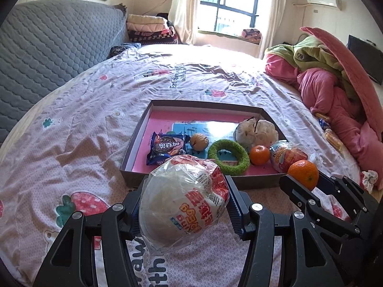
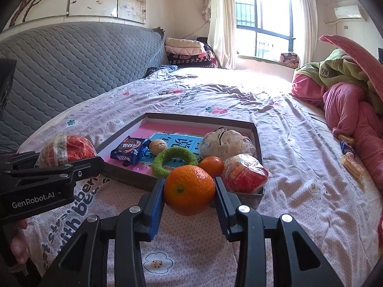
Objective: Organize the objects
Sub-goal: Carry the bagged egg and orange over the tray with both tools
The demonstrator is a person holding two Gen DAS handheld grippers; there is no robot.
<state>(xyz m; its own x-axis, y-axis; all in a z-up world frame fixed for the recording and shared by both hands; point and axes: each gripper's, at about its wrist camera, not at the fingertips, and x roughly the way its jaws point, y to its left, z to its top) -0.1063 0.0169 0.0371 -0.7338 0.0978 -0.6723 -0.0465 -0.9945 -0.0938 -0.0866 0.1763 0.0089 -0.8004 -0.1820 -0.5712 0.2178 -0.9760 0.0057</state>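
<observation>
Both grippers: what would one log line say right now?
left gripper: shut on wrapped bun | right gripper: shut on orange | both short of box

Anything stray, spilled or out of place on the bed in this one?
Yes. A few snack packets lie loose against the pink bedding at the right edge of the bed, well away from the box where the other items sit. A scrunchie also lies apart. Nothing looks spilled or damaged.

Bright daylight floods from the window point(image 1: 227, 2); fisheye edges bend darkly.
</observation>
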